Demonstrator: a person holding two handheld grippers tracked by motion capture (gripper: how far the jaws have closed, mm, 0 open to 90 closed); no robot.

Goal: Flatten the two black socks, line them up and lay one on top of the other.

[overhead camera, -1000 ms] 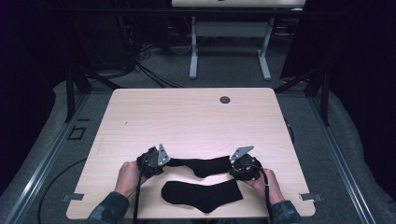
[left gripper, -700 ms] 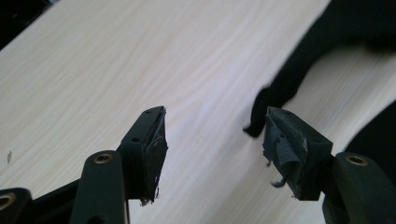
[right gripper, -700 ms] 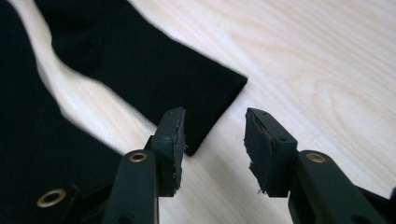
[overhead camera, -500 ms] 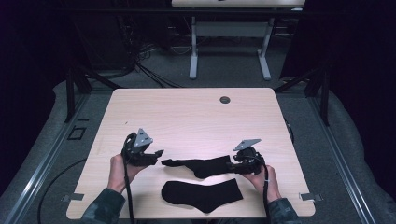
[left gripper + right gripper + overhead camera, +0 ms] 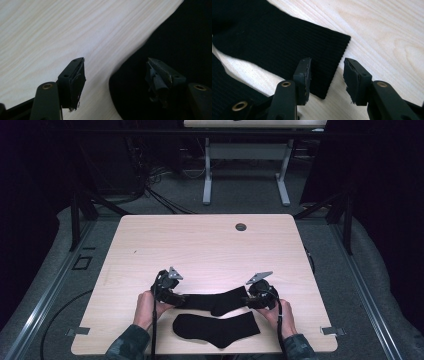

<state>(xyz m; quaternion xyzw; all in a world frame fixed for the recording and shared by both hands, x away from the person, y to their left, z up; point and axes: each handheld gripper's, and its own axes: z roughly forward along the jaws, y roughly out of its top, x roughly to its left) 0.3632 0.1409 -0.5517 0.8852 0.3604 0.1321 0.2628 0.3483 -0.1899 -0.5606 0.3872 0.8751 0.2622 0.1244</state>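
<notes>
Black sock [image 5: 215, 301], the upper of two, flat across lower centre of high view, stretched between both claws. Second black sock [image 5: 217, 328] just below it, near bottom edge, flat, apart from both claws.

Left claw [image 5: 176, 298] at lower left of centre, at the upper sock's left end. Jaws just been opening; now parted wide in left gripper view [image 5: 115, 82], one pad [image 5: 76, 82] over bare wood, other pad over black fabric at right of frame. Sock edge [image 5: 130, 95] lying between the jaws, no pad pressing on it. Holding nothing.

Right claw [image 5: 252, 299] at lower right of centre, at the upper sock's right end. In right gripper view [image 5: 327, 80] jaws partly open, straddling the ribbed cuff [image 5: 287, 47]: cuff corner reaching down between them, left pad [image 5: 303, 75] over the fabric, right pad over bare wood. Visible gap on both sides, so no clamp. Whether the left pad touches the cloth: cannot tell.

Light wood surface [image 5: 200, 250] otherwise bare above the socks. Round dark grommet [image 5: 241, 227] in upper centre of surface, well apart from everything. Hands [image 5: 145, 307] and camouflage sleeves entering from bottom edge. Grey floor, cables and white desk legs [image 5: 206, 175] along top of frame, dark beyond. Nothing between claws and socks.
</notes>
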